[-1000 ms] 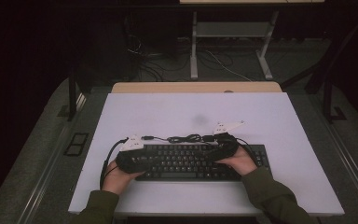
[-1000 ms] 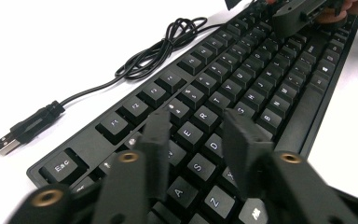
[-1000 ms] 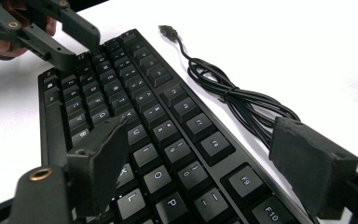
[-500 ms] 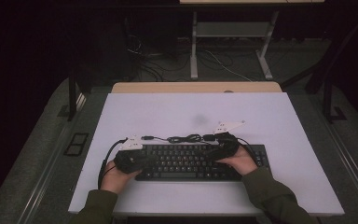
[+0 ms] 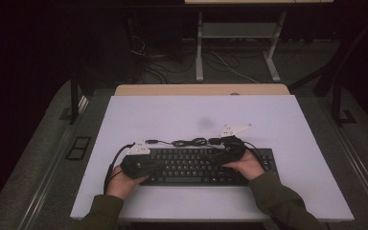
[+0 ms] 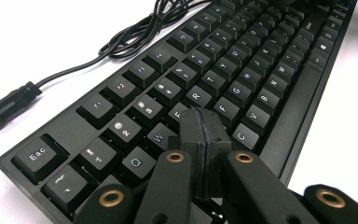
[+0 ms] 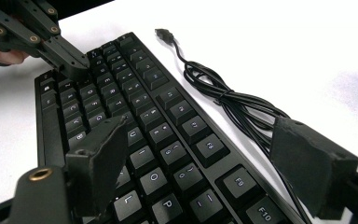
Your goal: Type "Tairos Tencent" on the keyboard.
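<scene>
Black corded computer keyboard (image 5: 206, 165) lying low and centre on the white table (image 5: 278, 120); left gripper (image 6: 200, 123), jaws pressed together and empty, is hovering over the E and D keys; right gripper (image 7: 214, 154), jaws spread wide, is straddling the keyboard's far edge beside the bundled black cable (image 7: 223, 100)

Matt black plastic keyboard (image 6: 223, 70) with a smooth rubbery cable (image 7: 228, 102) on a smooth white matt tabletop (image 5: 172, 120)
</scene>
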{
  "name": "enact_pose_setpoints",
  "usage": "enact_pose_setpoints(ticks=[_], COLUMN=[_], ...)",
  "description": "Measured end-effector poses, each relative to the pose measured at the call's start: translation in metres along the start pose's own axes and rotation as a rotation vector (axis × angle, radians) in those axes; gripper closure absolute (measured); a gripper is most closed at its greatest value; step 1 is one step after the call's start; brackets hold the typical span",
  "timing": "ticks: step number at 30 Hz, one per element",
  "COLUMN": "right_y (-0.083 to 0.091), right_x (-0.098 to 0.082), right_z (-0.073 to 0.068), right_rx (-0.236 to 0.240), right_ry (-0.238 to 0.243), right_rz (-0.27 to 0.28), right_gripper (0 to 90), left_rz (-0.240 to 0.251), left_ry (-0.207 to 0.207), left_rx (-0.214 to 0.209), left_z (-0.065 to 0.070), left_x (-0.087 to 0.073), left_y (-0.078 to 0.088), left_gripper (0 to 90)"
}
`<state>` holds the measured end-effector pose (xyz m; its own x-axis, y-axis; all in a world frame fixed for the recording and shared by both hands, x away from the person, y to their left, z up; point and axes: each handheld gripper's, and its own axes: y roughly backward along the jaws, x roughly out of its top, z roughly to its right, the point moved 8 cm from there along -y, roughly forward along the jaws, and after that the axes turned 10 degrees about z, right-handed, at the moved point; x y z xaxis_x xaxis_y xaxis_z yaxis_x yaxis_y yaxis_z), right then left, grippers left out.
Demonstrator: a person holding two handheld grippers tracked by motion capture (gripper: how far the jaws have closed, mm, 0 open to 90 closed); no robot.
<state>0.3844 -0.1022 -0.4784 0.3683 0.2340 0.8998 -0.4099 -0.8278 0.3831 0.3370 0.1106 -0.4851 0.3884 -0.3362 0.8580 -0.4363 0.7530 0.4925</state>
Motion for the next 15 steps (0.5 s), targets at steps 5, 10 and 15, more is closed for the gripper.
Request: enact_pose_setpoints(ticks=[5,10,15], right_y=[0.0001,0.0,-0.0003], right_x=[0.0,-0.0001,-0.0004], right_z=[0.0004,0.0002,0.0005], right_rx=[-0.002,-0.002,-0.003], right_ry=[0.002,0.001,0.003], right_rz=[-0.001,-0.002,-0.004], right_gripper=[19.2,19.2,19.2], left_rz=[-0.002,-0.003,-0.013], left_ry=[0.003,0.0,-0.003], left_rx=[0.0,0.0,-0.003], left_z=[0.0,-0.0001,-0.0002], left_x=[-0.0008,-0.0011,-0.0031], left_y=[-0.0011,-0.0015,-0.0029], left_gripper=[89.1,89.1,89.1])
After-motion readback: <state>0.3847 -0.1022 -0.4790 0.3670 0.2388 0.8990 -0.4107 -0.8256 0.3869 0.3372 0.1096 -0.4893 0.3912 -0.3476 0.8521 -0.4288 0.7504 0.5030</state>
